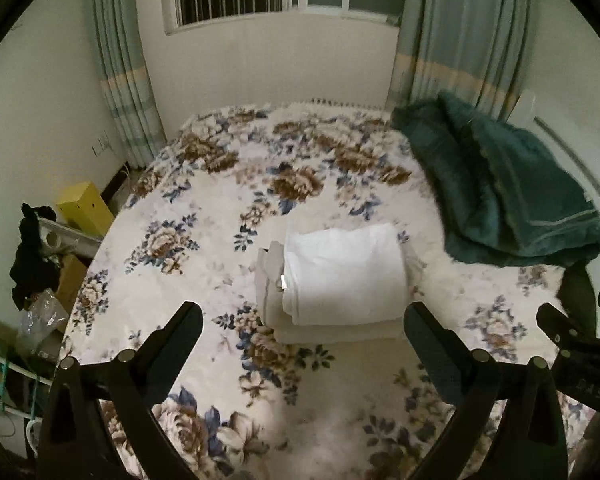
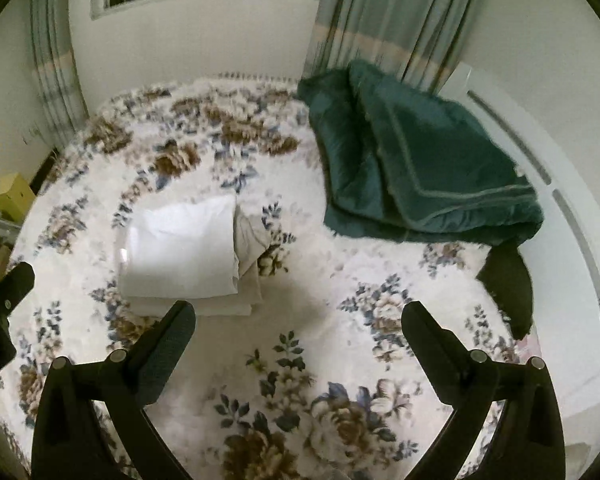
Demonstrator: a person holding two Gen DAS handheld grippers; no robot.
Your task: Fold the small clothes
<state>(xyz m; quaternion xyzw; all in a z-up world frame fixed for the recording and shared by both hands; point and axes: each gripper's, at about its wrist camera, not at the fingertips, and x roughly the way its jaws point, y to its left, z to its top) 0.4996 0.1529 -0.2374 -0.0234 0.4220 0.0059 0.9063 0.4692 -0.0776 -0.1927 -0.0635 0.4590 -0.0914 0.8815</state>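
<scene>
Both tongs gape empty: the folded whites [image 1: 342,276] lie just beyond the left tongs [image 1: 302,320], long axis left-right, far-left of the right tongs [image 2: 298,318].

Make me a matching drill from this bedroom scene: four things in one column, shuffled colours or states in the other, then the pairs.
Things:
1. folded garment on top of the stack
2. blanket at the far right of the bed
3. box on the floor left of the bed
4. left hand-held gripper

States:
A. yellow
B. open, holding nothing
C. white
D. dark green, loosely folded

Pairs: 1-C, 2-D, 3-A, 4-B. The right hand-held gripper is open and holding nothing too.
</scene>
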